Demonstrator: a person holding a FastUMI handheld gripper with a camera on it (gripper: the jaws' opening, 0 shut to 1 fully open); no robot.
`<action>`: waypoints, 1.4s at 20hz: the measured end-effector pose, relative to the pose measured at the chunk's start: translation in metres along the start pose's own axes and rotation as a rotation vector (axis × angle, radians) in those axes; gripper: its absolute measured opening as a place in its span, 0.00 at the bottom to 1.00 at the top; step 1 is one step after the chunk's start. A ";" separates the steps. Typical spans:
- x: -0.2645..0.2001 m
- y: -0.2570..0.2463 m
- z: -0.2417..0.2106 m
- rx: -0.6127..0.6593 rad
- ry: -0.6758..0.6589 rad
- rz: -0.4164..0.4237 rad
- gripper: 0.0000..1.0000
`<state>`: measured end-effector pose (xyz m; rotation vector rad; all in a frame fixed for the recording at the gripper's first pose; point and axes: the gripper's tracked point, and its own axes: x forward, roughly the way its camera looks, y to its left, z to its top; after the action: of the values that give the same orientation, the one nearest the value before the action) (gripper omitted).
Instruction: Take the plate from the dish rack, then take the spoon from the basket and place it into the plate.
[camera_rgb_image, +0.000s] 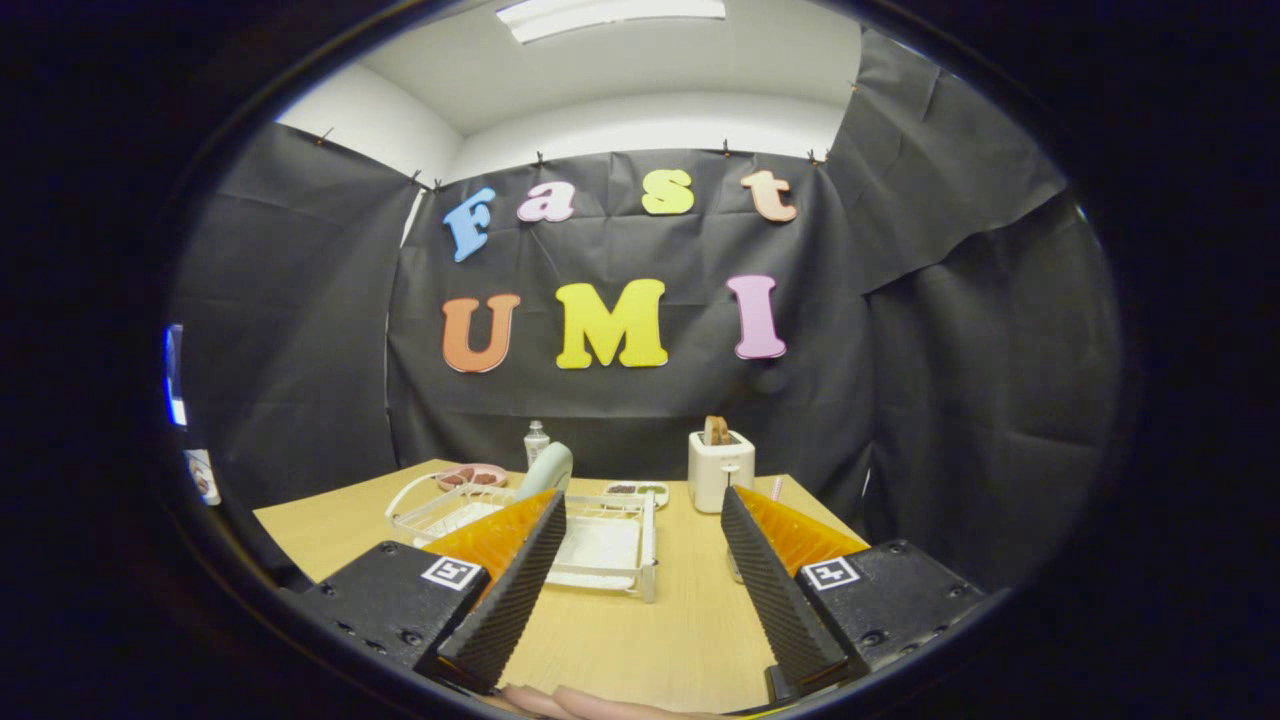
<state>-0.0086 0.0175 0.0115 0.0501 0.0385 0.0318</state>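
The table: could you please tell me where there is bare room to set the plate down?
Bare wood lies between the open tool fingers, bordered by the dish rack and toaster. Another patch lies left of the rack. The far edge, with dishes and bottle, is crowded.

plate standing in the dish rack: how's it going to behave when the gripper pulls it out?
The plate stands on edge in the white wire dish rack, so it will probably tip or roll once lifted clear. It looks smooth and glazed, so likely slippery on its thin rim, and rigid. The gripper is open, well short of it.
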 end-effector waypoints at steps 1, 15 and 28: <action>0.005 0.004 0.003 0.007 0.014 0.009 1.00; 0.171 0.105 0.046 -0.110 0.379 0.192 1.00; 0.266 0.143 0.015 -0.275 0.932 0.005 0.98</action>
<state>0.2529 0.1687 0.0233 -0.2435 0.9645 0.0633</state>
